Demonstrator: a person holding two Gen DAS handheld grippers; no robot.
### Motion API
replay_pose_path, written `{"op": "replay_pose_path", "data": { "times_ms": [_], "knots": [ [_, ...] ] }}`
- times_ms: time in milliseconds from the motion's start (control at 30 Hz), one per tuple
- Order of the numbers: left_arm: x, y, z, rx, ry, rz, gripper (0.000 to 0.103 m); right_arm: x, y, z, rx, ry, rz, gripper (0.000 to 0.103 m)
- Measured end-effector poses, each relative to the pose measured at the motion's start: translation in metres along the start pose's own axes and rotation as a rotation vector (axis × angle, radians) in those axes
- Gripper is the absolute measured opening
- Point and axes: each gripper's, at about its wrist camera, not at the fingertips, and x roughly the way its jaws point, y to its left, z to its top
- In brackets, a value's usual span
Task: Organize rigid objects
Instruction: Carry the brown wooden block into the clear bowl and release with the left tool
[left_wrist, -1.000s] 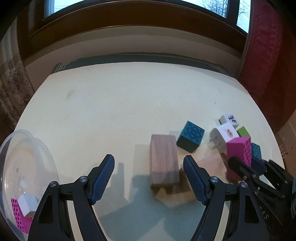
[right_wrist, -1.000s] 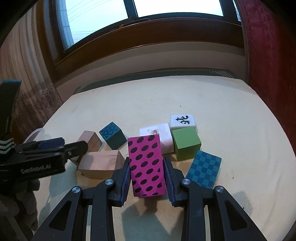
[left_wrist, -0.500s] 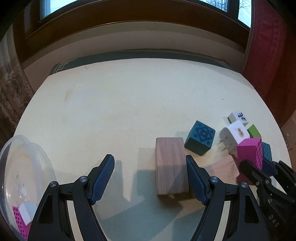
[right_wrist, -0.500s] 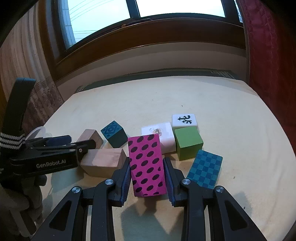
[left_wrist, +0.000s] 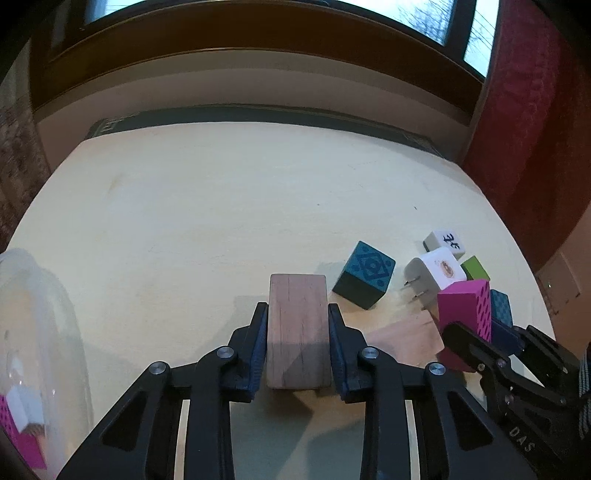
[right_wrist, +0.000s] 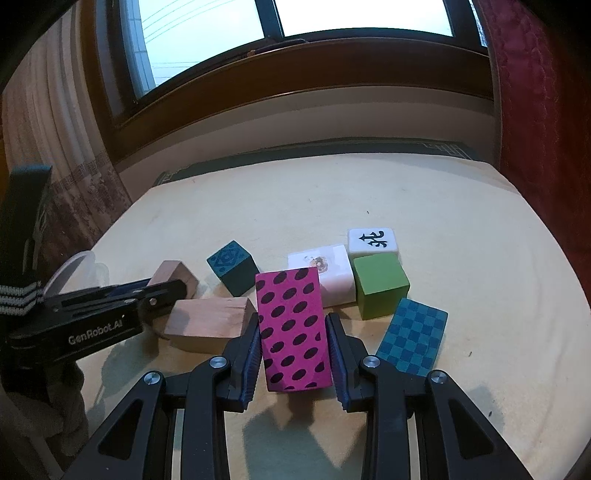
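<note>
My left gripper (left_wrist: 297, 317) is shut on a brown wooden block (left_wrist: 297, 328) that lies lengthwise between its blue pads. My right gripper (right_wrist: 291, 325) is shut on a pink block with black dots (right_wrist: 291, 328); the same pink block (left_wrist: 466, 306) shows at the right of the left wrist view. Around them on the cream table lie a dark teal patterned cube (right_wrist: 232, 267), a pale wooden block (right_wrist: 208, 321), a white plug adapter (right_wrist: 325, 273), a green cube (right_wrist: 380, 284), a white tile with a black character (right_wrist: 373, 240) and a teal checkered block (right_wrist: 412, 338).
A clear plastic bowl (left_wrist: 40, 347) stands at the table's left edge, with a pink dotted block and a white piece inside. Behind the table's far edge run a wall and a dark wooden window sill (right_wrist: 295, 96). A red curtain (right_wrist: 535, 92) hangs at the right.
My left gripper has gone from wide open to shut around the brown wooden block. The right gripper keeps its hold on the pink dotted block and has barely moved.
</note>
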Motion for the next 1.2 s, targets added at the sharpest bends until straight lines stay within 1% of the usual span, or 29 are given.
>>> {"op": "replay_pose_path", "data": {
  "times_ms": [100, 633, 967, 1200],
  "knots": [
    [-0.01, 0.004, -0.003, -0.003, -0.03, 0.039, 0.031, -0.002, -0.002, 0.0, 0.015, -0.01, 0.013, 0.035],
    [-0.054, 0.024, -0.014, -0.046, -0.12, 0.123, 0.031, -0.01, -0.005, -0.002, 0.044, -0.038, 0.012, 0.035],
    [-0.078, 0.056, -0.014, -0.111, -0.167, 0.171, 0.031, -0.008, -0.006, -0.001, 0.058, -0.032, 0.014, 0.035],
    [-0.094, 0.085, -0.014, -0.165, -0.197, 0.223, 0.031, -0.008, -0.006, 0.0, 0.062, -0.031, 0.014, 0.035]
  ]
}}
